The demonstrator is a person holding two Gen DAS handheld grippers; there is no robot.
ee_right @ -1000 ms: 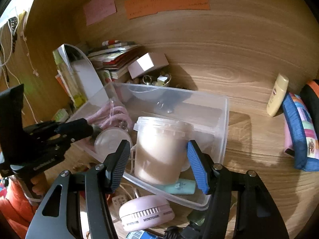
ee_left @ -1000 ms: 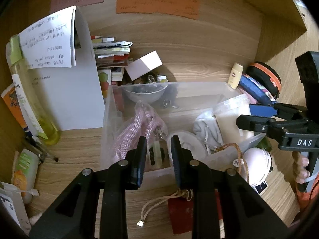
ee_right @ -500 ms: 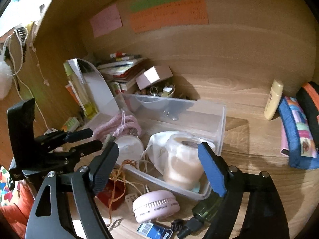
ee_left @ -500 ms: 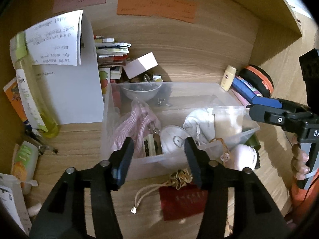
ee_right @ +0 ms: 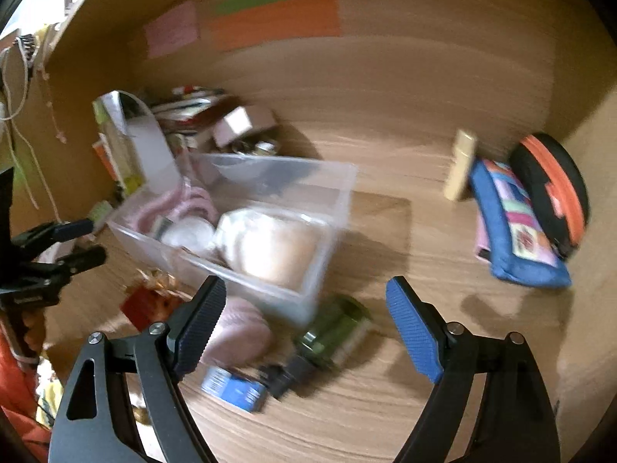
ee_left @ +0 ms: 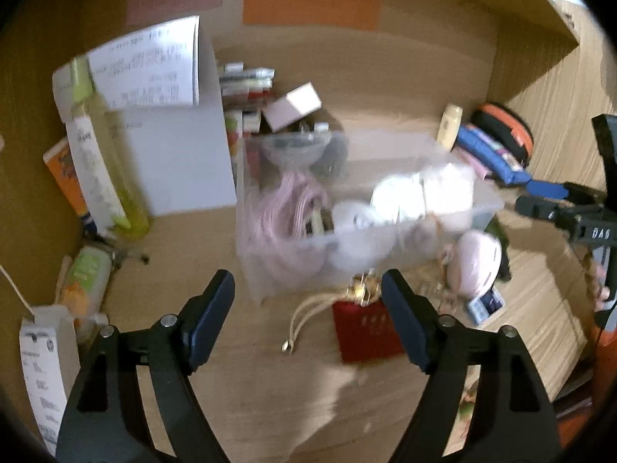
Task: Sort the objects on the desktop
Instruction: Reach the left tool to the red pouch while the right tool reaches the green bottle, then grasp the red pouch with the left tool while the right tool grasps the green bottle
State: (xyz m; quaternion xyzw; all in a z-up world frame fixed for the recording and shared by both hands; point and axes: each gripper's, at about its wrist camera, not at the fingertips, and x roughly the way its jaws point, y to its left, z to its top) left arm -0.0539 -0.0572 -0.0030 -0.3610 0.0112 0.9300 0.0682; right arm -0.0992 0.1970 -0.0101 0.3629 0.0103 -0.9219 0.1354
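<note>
Both hand-held grippers were released and empty, so the step in hand was judged to be choosing the next loose thing to put in the bin (ee_left: 347,231).

The left hand-held gripper (ee_left: 308,308) hung above the near tabletop (ee_left: 216,254) with its jaws spread wide. It pointed at the bin's near wall and at the red pouch (ee_left: 362,332), which lay just in front of the bin with its cord (ee_left: 304,320) trailing to the left. The right hand-held gripper (ee_right: 304,320) was equally wide open, hovering over the bottle (ee_right: 335,332), the pink case (ee_right: 239,332) and the blue card (ee_right: 231,386), all on the tabletop near the bin's right corner.

The bin sat mid-tabletop and already held a pink rope (ee_left: 281,208), white pieces and a tub (ee_right: 277,247).

To do the step well, each gripper should probably take one item only. For the pouch, closing on the flat body rather than the cord would likely keep it from swinging. The bottle lay on its side and might roll, so jaws set across its body looked safer. Both views were blurred, so settling before closing seemed wise. The two grippers were well apart, though both would need the same bin opening.
</note>
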